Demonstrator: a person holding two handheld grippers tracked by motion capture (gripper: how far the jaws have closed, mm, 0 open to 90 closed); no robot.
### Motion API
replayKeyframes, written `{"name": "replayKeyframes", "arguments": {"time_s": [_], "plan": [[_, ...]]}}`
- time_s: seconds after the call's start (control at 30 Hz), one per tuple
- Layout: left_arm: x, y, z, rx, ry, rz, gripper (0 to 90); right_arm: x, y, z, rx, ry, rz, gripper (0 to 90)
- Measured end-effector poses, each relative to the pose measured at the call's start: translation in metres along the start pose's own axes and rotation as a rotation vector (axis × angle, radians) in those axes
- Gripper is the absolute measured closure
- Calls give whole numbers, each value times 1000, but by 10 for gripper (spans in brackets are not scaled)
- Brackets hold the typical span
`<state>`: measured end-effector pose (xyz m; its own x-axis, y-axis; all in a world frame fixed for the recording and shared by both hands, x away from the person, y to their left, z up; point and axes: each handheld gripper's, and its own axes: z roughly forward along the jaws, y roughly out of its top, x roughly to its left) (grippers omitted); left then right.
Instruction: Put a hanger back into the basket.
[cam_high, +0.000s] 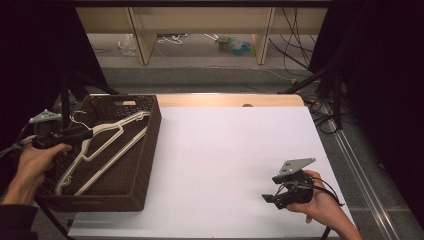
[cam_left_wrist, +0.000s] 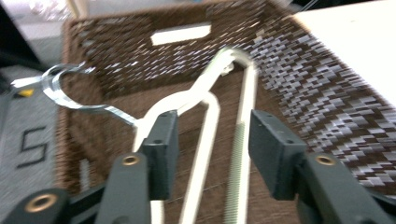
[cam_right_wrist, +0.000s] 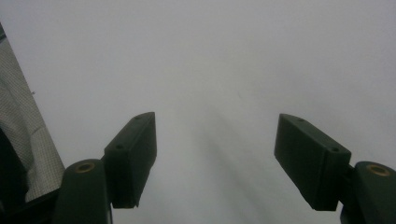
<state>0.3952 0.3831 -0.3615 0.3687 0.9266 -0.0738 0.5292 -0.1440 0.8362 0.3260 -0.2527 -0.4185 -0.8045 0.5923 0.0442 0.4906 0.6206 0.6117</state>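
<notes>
High view first: the woven brown basket (cam_high: 131, 197) sits at the lower left of the frame, on the left edge of the white tabletop (cam_high: 235, 150), and the cream hanger (cam_high: 102, 150) lies inside it, stretched on a diagonal from the basket's lower left corner up toward its upper right. Its metal hook (cam_high: 76, 118) pokes up near the basket's upper left corner. The left gripper (cam_high: 80, 134) is right there at the left rim, held by the person's left hand (cam_high: 37, 157), jaws pointing into the basket over the hanger's neck.

Left gripper view now, and it's a bit blurred: the two black jaws stand apart, with the hanger's pale arm (cam_left_wrist: 205, 140) and its ribbed bar (cam_left_wrist: 238, 154) running up between them. The pads are clear of both, so nothing is gripped. The silver hook (cam_left_wrist: 70, 95) curls off at the left of the frame, and the basket's handle slot (cam_left_wrist: 181, 33) shows at the top.

Over at the lower right of the high view, the right gripper (cam_high: 272, 198) rests low on the white tabletop in the person's right hand (cam_high: 320, 205), well apart from the basket.

Right gripper view: jaws spread wide, bare white surface (cam_right_wrist: 215, 70) between them, holding nothing.
</notes>
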Motion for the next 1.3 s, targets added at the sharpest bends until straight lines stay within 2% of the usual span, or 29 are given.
{"name": "replayKeyframes", "arguments": {"time_s": [0.03,0.13,0.17,0.2,0.27,0.33,0.4,0.53,0.57,0.6,0.63,0.67,0.7,0.73,0.77,0.8,0.83,0.9,0.97,1.0,1.03,1.07,1.13,1.2,1.23,1.3], "plan": [[-6,0,-4,-9,0,-9,488,0,0,0,-2,0,-1,308],[-21,0,-14,-31,-8,36,426,0,0,1,-6,-7,1,306],[-28,0,-17,-41,0,38,414,1,-1,2,-17,-11,3,306],[-36,-1,-22,-56,3,57,411,1,-1,2,-13,-12,6,305],[-50,-2,-27,-82,-16,56,388,3,0,1,4,2,28,305],[-63,-4,-30,-102,-39,63,374,3,0,3,-10,-5,7,306],[-77,-7,-31,-121,-64,62,365,4,0,4,-20,-9,13,305],[-106,-13,-29,-131,-121,108,354,4,0,4,-27,-14,13,306],[-114,-14,-28,-136,-128,103,354,4,0,4,-30,-15,13,305],[-120,-15,-27,-146,-143,124,349,4,0,4,-33,-15,14,305],[-126,-16,-25,-163,-162,119,340,5,1,4,-33,-16,23,301],[-136,-17,-23,-171,-208,122,328,5,1,4,-35,-18,16,297],[-139,-17,-21,-181,-223,124,314,4,1,5,-46,-17,-4,292],[-148,-16,-18,-196,-248,146,311,5,1,4,-44,-14,2,291],[-155,-17,-16,-192,-255,160,306,5,2,3,-28,-2,12,291],[-162,-17,-13,-207,-269,164,295,5,2,3,-34,-8,6,290],[-166,-16,-12,-193,-285,187,287,5,1,4,-40,-11,6,290],[-179,-18,-7,-197,-314,189,280,6,2,3,-44,-9,18,286],[-190,-21,-2,-189,-342,176,256,5,1,5,-86,-22,1,283],[-194,-22,-1,-182,-347,166,245,5,1,5,-107,-30,-5,280],[-198,-23,1,-187,-352,173,235,5,2,3,-98,-25,3,278],[-203,-24,4,-189,-366,169,222,6,2,4,-118,-25,17,272],[-210,-27,8,-192,-383,173,200,5,3,3,-144,-31,4,264],[-215,-30,12,-190,-384,191,167,4,4,3,-173,-43,6,248],[-217,-32,15,-188,-385,205,170,4,4,3,-182,-38,15,239],[-221,-36,19,-189,-400,193,181,3,4,4,-214,-38,26,239]]}}
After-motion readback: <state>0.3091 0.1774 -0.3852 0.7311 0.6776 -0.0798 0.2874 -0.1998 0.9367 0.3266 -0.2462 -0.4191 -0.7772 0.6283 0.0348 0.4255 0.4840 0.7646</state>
